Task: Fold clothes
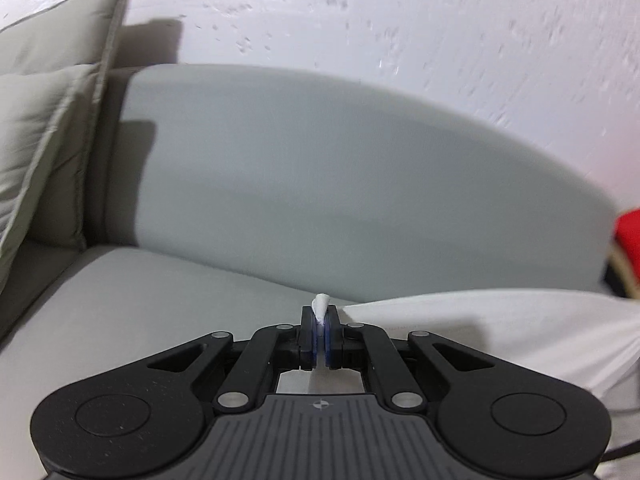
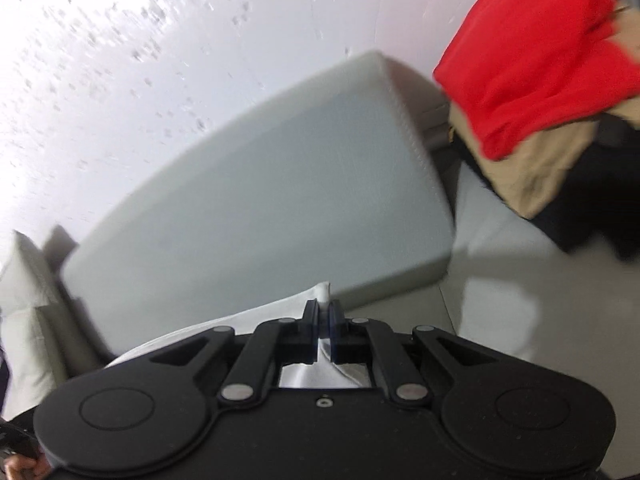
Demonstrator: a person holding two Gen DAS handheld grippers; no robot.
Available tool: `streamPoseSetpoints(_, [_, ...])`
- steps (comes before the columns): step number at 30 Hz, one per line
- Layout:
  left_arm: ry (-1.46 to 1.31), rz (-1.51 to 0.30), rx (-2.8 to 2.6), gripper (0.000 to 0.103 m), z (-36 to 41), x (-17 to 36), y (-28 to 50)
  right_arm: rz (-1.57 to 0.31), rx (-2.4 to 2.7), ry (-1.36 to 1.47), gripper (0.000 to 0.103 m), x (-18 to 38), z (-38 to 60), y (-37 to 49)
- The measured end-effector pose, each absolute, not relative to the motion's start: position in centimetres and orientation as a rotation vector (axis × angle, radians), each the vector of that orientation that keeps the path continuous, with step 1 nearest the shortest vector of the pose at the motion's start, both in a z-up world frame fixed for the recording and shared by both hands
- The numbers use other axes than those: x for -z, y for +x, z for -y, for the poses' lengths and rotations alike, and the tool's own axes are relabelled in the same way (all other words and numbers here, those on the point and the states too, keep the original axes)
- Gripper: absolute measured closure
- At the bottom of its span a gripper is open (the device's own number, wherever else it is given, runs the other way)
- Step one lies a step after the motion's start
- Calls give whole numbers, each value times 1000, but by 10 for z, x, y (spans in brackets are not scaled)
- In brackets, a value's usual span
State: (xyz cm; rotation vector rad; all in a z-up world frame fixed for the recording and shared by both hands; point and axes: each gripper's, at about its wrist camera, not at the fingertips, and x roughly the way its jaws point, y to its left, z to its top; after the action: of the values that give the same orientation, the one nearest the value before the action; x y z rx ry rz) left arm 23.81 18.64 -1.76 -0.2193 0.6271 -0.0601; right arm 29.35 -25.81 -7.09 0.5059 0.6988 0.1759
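A white garment (image 1: 500, 328) hangs lifted above a grey sofa seat (image 1: 140, 300). My left gripper (image 1: 320, 314) is shut on a pinched corner of it, and a small white tip pokes up between the pads. From there the cloth stretches away to the right. In the right wrist view my right gripper (image 2: 325, 308) is shut on another edge of the same white garment (image 2: 256, 316), which spreads to the left and under the jaws. Both views are blurred by motion.
The grey sofa backrest (image 1: 340, 184) fills the middle, with a white wall behind. Beige cushions (image 1: 44, 128) lean at the left. At the right end lies a pile with a red garment (image 2: 532, 68) on tan cloth (image 2: 540, 172) and something black below.
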Motion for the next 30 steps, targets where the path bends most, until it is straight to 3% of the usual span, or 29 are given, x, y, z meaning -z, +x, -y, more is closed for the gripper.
streamPoseSetpoints(6, [-277,-704,-29,100,-169,17,139,-736,-179,571,98,52,284,180])
streamPoseSetpoints(13, [-159,-830,-158,100,-136,72,45,-978,-118,573,98,146,276,88])
streamPoseSetpoints(16, [-153,-787,-156,100,-131,69,33,-977,-91,558,98,161,276,79])
streamPoseSetpoints(23, [-80,-697,-98,100,-140,42,37,-853,-105,564,98,119,296,70])
streamPoseSetpoints(30, [7,-882,-97,96,-136,89,21,-894,-63,527,98,134,302,60])
